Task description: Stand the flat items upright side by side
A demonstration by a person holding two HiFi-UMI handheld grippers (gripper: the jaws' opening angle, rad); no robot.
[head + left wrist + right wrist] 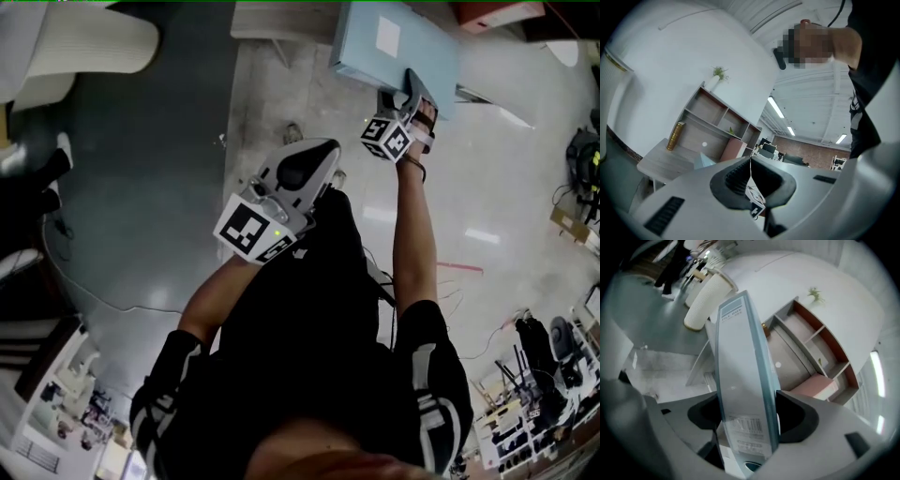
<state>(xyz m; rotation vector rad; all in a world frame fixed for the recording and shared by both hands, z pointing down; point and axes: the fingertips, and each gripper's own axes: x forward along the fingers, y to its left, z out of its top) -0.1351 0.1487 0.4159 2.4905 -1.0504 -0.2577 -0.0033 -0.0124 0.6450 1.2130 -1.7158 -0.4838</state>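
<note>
My right gripper (411,89) has its jaws clamped on a pale blue file box (394,47). The black pads press on its two broad faces, and its narrow spine, with a printed label and a barcode sticker, faces the camera on that gripper. The box rests on nothing. It is up in the air, tilted, in front of the bench (661,161) and over the pale floor (281,94).

My left gripper (323,155) is nearer my body, with its jaws together and nothing between them.

A shelf unit (717,117) stands along the bench's back edge. A pink flat item (733,149) stands upright in one of its lower compartments. A gold cylinder (675,136) stands at the unit's left end, and a small plant (719,72) sits on top. A pale blue corner (704,161) shows on the bench in front of the pink item, but I cannot tell what it is.
</note>
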